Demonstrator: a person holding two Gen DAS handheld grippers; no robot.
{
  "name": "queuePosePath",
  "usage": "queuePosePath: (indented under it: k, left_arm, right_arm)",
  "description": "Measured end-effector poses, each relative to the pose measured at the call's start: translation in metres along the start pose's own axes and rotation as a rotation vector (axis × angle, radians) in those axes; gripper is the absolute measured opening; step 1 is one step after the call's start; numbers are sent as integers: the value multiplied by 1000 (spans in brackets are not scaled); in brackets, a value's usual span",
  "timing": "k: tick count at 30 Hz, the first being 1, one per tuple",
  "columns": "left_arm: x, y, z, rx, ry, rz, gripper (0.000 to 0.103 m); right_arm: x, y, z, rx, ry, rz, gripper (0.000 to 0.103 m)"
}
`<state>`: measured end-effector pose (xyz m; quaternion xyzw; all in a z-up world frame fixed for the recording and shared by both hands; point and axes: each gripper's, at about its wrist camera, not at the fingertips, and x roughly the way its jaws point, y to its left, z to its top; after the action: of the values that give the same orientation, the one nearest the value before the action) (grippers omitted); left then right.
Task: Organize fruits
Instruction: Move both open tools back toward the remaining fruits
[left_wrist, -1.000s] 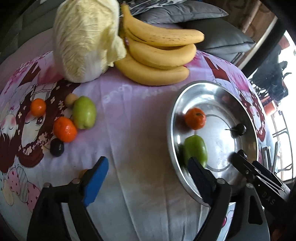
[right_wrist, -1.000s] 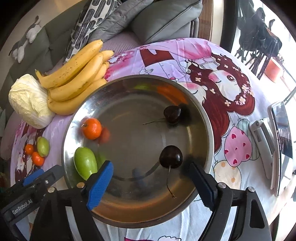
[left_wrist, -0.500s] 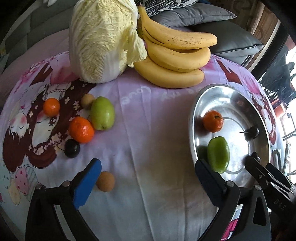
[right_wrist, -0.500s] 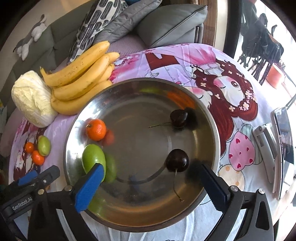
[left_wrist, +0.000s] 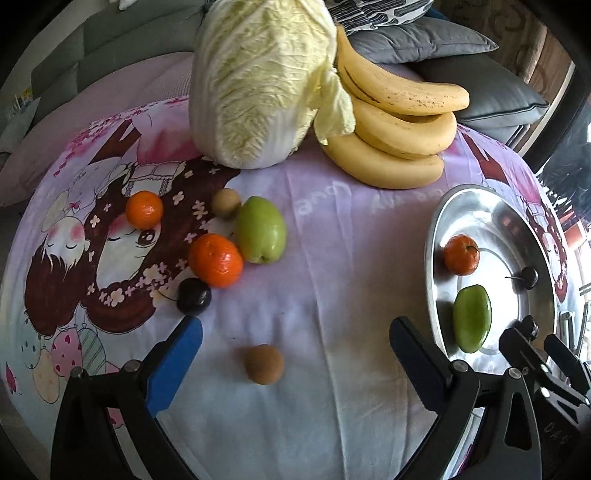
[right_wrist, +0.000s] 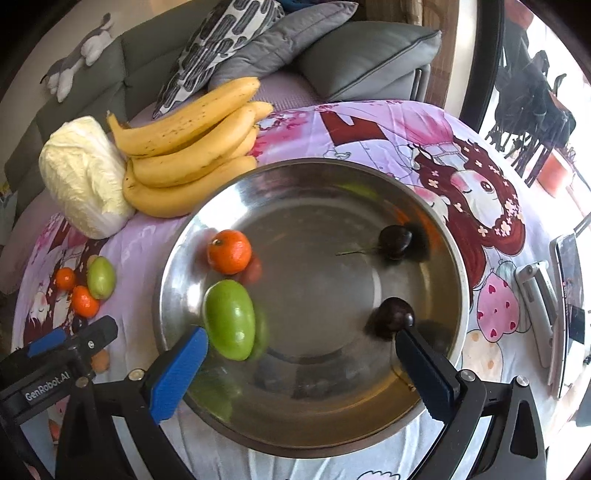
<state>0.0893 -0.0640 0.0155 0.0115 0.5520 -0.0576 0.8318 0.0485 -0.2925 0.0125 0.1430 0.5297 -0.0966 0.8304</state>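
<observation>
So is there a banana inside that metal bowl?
No. The metal bowl holds only a mandarin, a green fruit and two dark cherries; the bananas lie on the cloth beside it.

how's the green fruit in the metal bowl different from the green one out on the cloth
The green fruit in the bowl lies in the steel bowl near a tangerine; the green fruit on the cloth sits among loose fruit, touching an orange tangerine. The bowl one looks deeper green and slimmer; the cloth one paler and rounder. Both are smooth, oval and ungripped.
</observation>
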Motion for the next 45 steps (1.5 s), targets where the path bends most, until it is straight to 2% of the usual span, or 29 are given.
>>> queuePosePath:
  k: [9,12,17,23,30,39,42,45]
  left_arm:
    - [-10,29,8,-30,-6,-72,101]
    - [-15,45,10,-28,-4,-53,101]
    - [-8,75,9,-80,54,3,101]
    - [-8,100,6,-132,58,2,101]
    - [-4,109,1,-121,78,27,101]
    - [13,121,-7,-115,134,75,101]
    - [16,122,-7,-115,140,71,101]
    - [23,121,-5,-109,148,70,101]
  right_arm:
    - [-13,39,-2,-59,-10,35,103]
    - [-14,56,-4,-98,-8,37,103]
    - [-18,82,-7,-152,-18,62,103]
    - [-13,112,-15,-217,11,118,103]
    - [-1,143,-28,-294,58,181,103]
    - [21,166,-44,-362,103,215,103]
    - [24,170,-44,-367,89,215,100]
    - [29,173,-43,-370,90,233,91]
